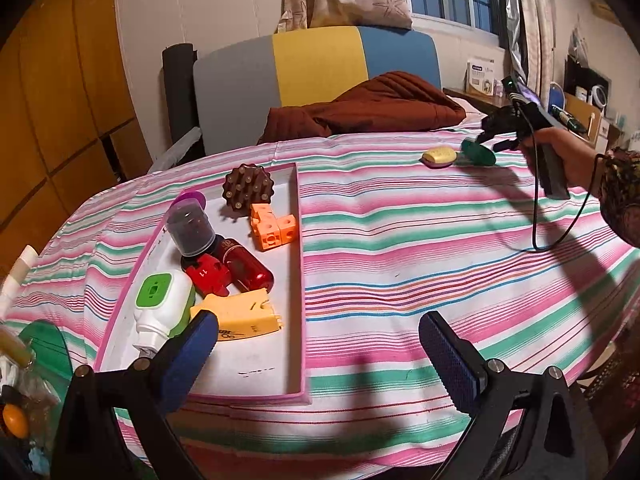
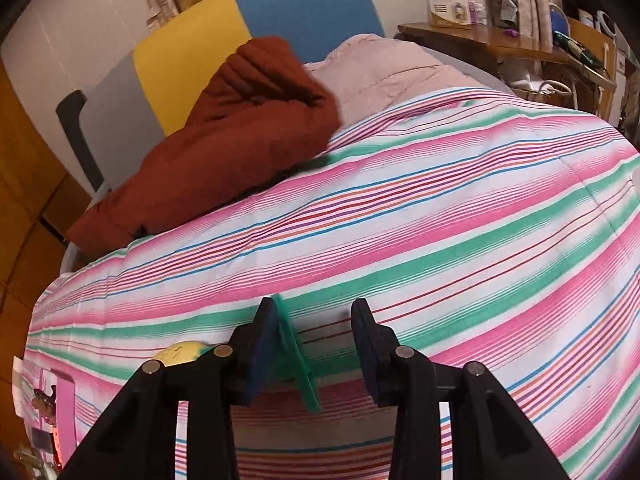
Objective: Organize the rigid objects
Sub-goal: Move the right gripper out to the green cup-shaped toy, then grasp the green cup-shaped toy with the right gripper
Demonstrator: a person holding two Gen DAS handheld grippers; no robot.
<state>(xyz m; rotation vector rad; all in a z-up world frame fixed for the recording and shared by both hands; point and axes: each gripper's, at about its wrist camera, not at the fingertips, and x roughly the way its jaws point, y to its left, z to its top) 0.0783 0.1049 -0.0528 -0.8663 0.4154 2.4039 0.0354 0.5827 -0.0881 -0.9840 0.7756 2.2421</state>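
Observation:
A pink-rimmed white tray (image 1: 299, 248) lies on the striped bedsheet. It holds a brown spiky ball (image 1: 246, 186), orange cubes (image 1: 272, 226), a clear jar (image 1: 191, 228), a red bottle (image 1: 246, 266), a red block (image 1: 206, 274), a green-and-white device (image 1: 164, 304) and a yellow wedge (image 1: 240, 314). My left gripper (image 1: 318, 324) hovers open over the tray's near right side, empty. Far right, my right gripper (image 1: 486, 132) (image 2: 314, 308) stands over a flat green disc (image 1: 480, 154) (image 2: 294, 354). The disc leans on the left pad, clear of the right pad. A yellow oval object (image 1: 439, 157) (image 2: 180, 352) lies beside it.
A brown quilt (image 1: 368, 108) (image 2: 240, 140) is bunched at the head of the bed against the grey, yellow and blue headboard (image 1: 316, 64). Another green disc (image 1: 44, 348) and clutter sit at the left edge. A cable (image 1: 560, 232) hangs from the right gripper. A cluttered desk (image 2: 500, 44) stands beyond.

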